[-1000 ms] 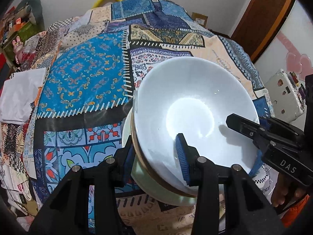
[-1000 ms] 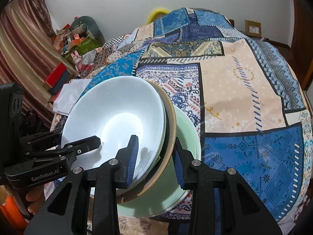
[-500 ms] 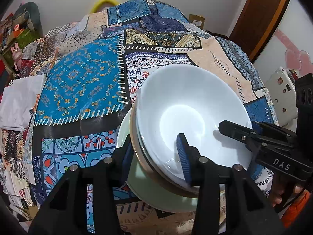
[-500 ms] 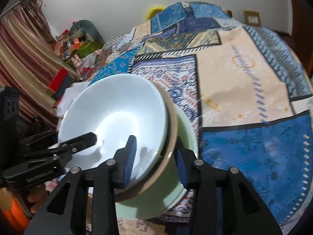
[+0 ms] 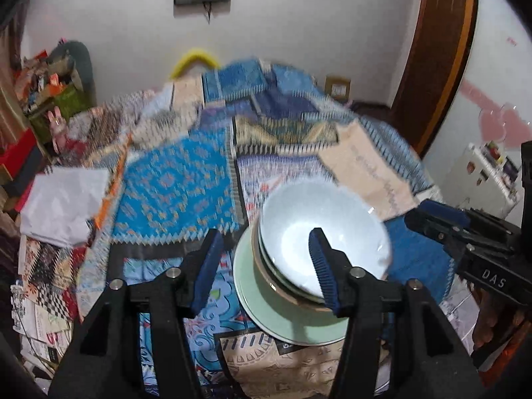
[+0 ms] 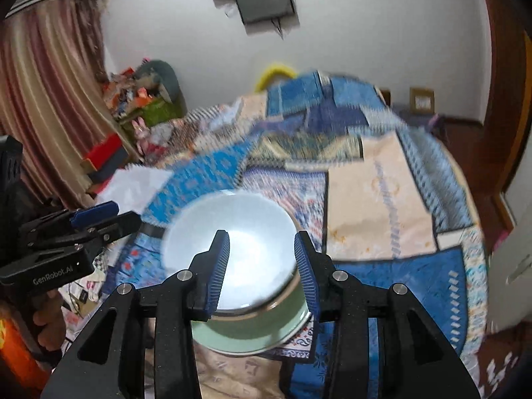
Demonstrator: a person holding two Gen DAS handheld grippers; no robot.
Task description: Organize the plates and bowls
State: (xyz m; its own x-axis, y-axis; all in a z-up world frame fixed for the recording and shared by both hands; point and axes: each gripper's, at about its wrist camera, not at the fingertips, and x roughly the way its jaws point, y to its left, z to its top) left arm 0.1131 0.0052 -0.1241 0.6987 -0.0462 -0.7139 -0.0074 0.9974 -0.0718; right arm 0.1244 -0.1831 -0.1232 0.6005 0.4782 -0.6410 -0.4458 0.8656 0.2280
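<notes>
Two black plastic grippers with ribbed blue pads frame the nearest ground, and the stack of dishes serves as the landmark. Nearest it, the left gripper (image 5: 262, 262) has its jaws opening; one pad stands over the inside of the white bowl (image 5: 319, 232) and the other off to the side over the cloth, neither pressing on the crockery, so it has let go. The right gripper (image 6: 261, 269) also stands parted and grasps nothing, its two pads lifted in front of the bowl's near rim with the bowl showing between them. That bowl is smooth, glossy and round, and sits uppermost in the stack; beneath it peeps a rim with a brownish-gold edge (image 5: 266, 274), and under that a wide, flat, pale green plate (image 5: 282, 319), matte and circular. The whole stack rests on a patchwork quilt (image 5: 173, 199) of blue, beige and patterned cloth squares, much of it blurred. Left of the stack, further out on the quilt, lies a folded white cloth (image 5: 63, 206). Beyond the stack, past the quilt's far edge, a curved yellow tube (image 5: 194, 60) rises against the plain white wall (image 5: 299, 16).
</notes>
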